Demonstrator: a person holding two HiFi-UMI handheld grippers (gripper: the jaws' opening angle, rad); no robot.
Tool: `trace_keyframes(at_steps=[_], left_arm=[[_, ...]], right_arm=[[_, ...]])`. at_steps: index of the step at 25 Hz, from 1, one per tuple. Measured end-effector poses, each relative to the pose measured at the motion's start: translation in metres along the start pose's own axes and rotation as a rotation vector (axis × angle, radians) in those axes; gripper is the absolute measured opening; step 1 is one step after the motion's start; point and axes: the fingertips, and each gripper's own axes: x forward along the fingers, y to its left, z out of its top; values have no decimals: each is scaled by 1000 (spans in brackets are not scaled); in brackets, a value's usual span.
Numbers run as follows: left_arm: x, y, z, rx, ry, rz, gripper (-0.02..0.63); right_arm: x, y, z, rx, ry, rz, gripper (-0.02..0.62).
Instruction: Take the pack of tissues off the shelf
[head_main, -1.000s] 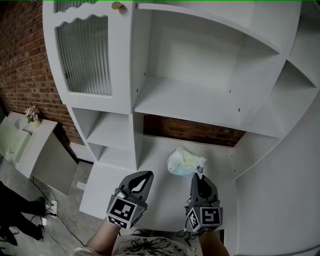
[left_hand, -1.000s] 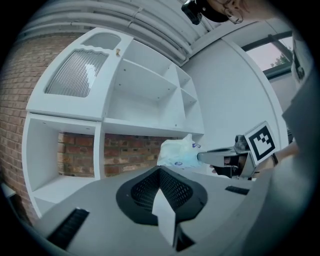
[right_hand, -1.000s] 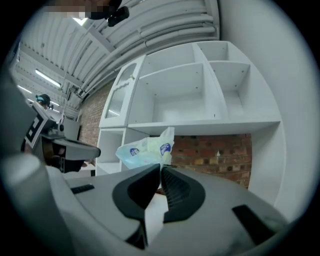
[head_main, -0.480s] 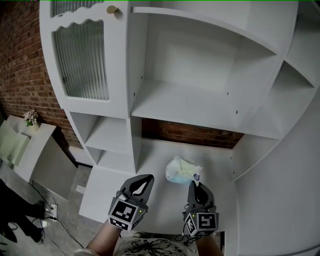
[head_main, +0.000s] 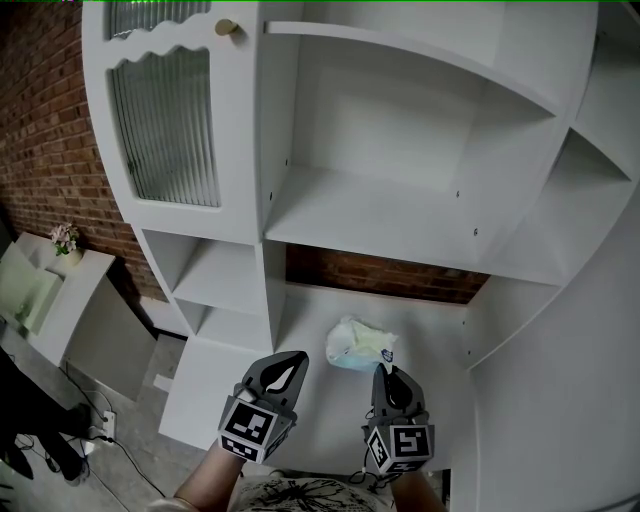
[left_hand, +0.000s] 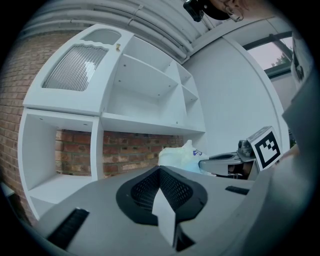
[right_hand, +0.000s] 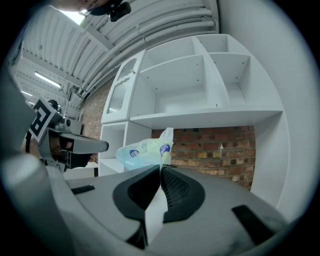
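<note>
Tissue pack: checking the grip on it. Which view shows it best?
Right gripper view: the tissue pack sits central, its edge pinched in the shut right claw. The head view shows it small from above; the left gripper view, only its top.

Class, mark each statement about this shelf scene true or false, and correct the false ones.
1. The pack of tissues lies on a shelf with a brick wall behind it. True.
2. The left gripper holds the pack. False: the left gripper is shut on nothing; the right gripper pinches the pack's edge.
3. A ribbed-glass door sits at the unit's upper left in the head view. True.
4. The right gripper's jaws stand wide apart. False: they are together on the pack's wrapper.
</note>
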Motion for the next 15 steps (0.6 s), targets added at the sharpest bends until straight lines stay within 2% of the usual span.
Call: trace_keyframes(at_steps=[15], left_arm=[[6, -3, 0, -10, -8, 8, 14]], right_arm=[[2, -6, 3, 15, 12, -2, 10]])
